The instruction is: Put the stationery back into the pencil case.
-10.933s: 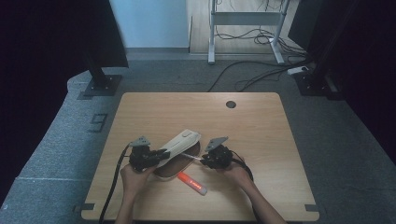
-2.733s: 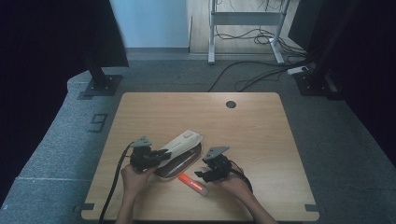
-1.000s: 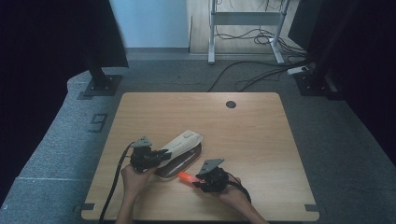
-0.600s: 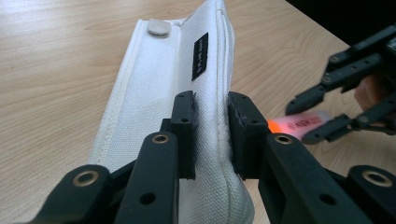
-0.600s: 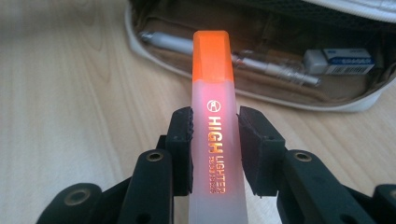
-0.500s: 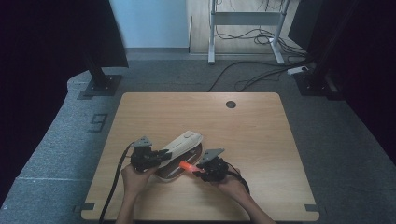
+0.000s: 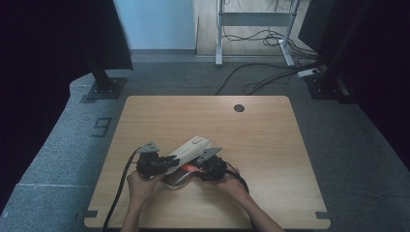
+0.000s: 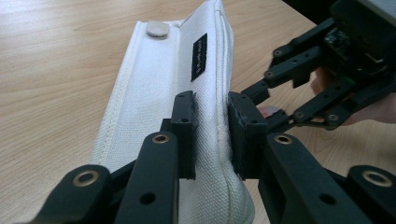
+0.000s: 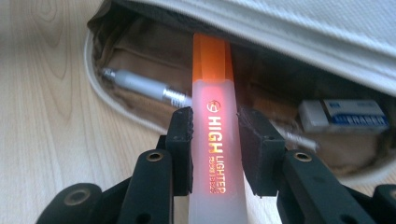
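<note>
Wooden table [image 7: 270, 145], grey carpet around it. White canvas pencil case [image 8: 163, 93] lay near the front edge, flap lifted, pinched between the jaws of the left gripper [image 8: 211, 130]. Right gripper [image 9: 215, 140] clamped an orange highlighter [image 9: 212, 135], cap end at the case's mouth; inside lay a silver pen [image 9: 140, 88] and eraser [image 9: 343, 116].

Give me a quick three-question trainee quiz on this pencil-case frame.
1. True or false: the left gripper is shut on the white pencil case's flap.
2. The right gripper holds: A) eraser B) orange highlighter C) silver pen.
3. Which end of it points into the case?

Key:
1. True.
2. B, the orange highlighter.
3. The orange cap end; an eraser and a silver pen already lie inside.
</note>
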`<state>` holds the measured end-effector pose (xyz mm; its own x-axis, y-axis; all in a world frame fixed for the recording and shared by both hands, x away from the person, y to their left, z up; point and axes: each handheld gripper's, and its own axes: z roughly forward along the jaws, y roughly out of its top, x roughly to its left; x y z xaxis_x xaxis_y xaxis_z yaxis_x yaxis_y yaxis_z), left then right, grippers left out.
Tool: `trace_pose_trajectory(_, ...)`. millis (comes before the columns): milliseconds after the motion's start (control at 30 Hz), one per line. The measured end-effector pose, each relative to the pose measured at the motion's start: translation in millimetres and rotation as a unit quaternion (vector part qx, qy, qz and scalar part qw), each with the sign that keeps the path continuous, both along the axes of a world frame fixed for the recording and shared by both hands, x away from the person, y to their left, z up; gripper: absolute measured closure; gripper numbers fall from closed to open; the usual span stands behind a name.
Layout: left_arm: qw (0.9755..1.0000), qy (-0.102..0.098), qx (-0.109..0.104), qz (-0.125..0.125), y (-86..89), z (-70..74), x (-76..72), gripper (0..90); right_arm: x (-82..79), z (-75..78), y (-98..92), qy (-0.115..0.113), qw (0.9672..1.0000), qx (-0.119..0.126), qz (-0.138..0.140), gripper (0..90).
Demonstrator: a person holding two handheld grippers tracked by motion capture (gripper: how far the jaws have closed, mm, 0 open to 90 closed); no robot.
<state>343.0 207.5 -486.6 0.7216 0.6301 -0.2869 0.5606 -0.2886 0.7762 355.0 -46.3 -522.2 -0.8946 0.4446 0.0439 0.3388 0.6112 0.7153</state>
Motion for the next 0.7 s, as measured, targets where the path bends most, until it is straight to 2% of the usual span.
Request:
trace_pose_trajectory(233,1.0000,-0.001,0.002,0.000,-0.5,0.3,-0.2,73.5,7.9,-0.5,14.1,-0.005,1.0000,-0.003,0.007,65.2)
trace_pose_trajectory(433,1.0000,0.000,0.003,-0.002,-0.9,0.0,-0.2,73.4,14.6,-3.6,23.5,-0.006,0.9999,0.008,0.003,64.3)
trace_pose_trajectory(600,1.0000,0.000,0.003,-0.002,-0.2,-0.2,0.1,73.4,14.9,-3.0,21.7,-0.009,0.9999,0.007,0.002,51.0)
trace_pose_trajectory(700,1.0000,0.000,0.003,-0.002,-0.2,-0.3,0.2,73.4,11.7,1.6,13.0,-0.014,0.9999,0.008,-0.002,49.1)
